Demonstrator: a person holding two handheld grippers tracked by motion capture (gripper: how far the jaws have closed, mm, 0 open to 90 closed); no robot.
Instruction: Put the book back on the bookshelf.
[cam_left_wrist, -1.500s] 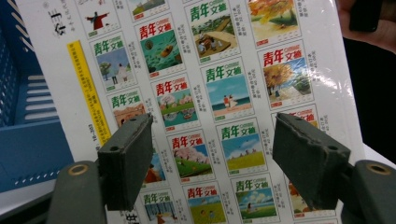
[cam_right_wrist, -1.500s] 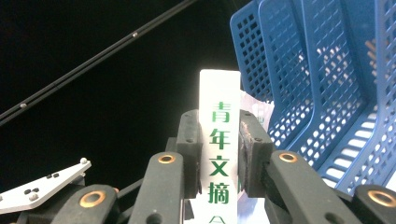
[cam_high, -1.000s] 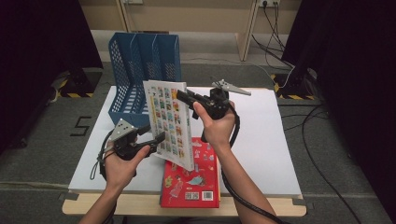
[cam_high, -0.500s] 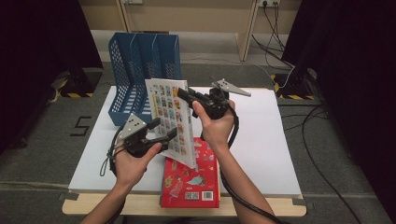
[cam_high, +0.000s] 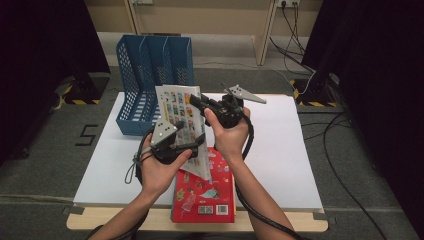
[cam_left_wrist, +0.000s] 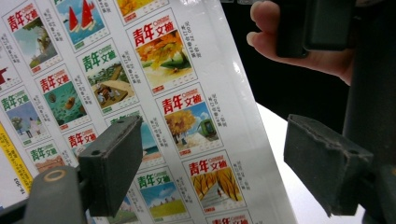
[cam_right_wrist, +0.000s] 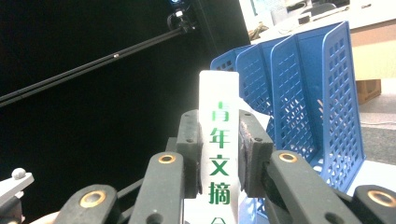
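Lower edge of the white magazine hidden behind the left gripper in the high view; top and bottom of its cover cropped in the left gripper view. Near end of the red book partly covered by both forearms.

Right gripper clamped on the magazine's spine, pads pressed to both faces, holding it upright above the table, at about 12 o'clock from the red book. Left gripper's jaws spread wide, having just been opening; magazine's edge standing between them, left pad close against the printed cover, right pad well clear of it, no grip.

Counted: two grippers, one magazine, one red book lying flat at 6 o'clock on the table, one blue file rack with three slots at 10 o'clock.
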